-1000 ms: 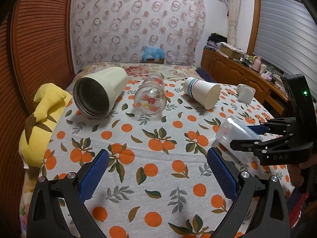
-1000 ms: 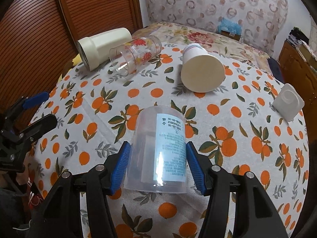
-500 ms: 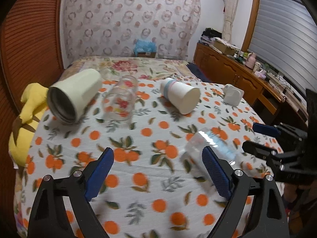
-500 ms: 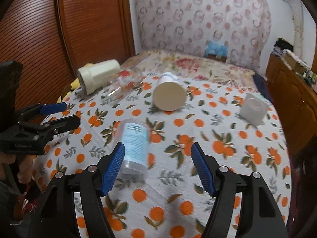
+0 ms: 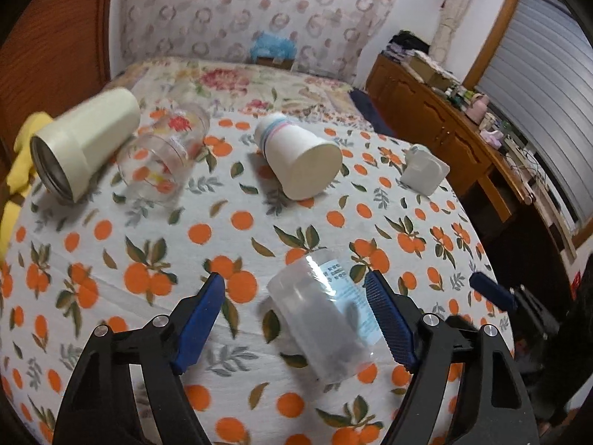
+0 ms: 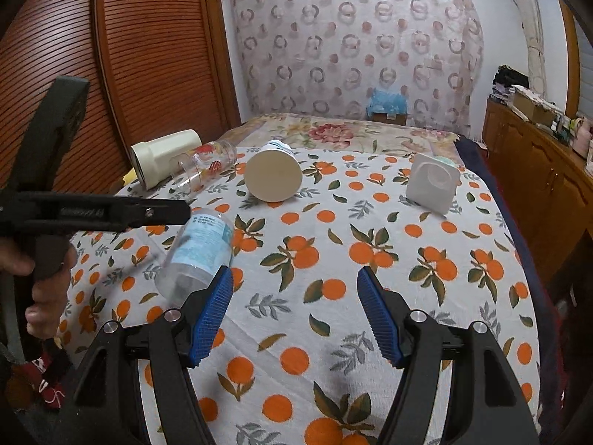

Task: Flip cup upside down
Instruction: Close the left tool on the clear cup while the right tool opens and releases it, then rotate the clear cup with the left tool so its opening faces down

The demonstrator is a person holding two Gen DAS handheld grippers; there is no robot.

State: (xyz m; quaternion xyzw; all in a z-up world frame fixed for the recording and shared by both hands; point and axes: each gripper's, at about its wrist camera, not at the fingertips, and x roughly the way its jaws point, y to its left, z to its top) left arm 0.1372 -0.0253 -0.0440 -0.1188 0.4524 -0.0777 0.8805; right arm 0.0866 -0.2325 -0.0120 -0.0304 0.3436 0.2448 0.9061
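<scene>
A clear plastic cup with a pale blue label lies on its side on the orange-print tablecloth. My left gripper is open and the cup lies between its blue pads, nearer the right one, apart from both. In the right wrist view the same cup lies left of my open, empty right gripper, just beyond its left pad. The left gripper's black body reaches over the cup there.
Lying on their sides at the far end are a cream tumbler, a printed glass and a white paper cup. A white square container sits at the right. A wooden cabinet stands beyond the table's right edge.
My right gripper has let go of the clear cup and drawn back to the right. My left gripper has swung right and closed in, so the cup now lies between its pads.
</scene>
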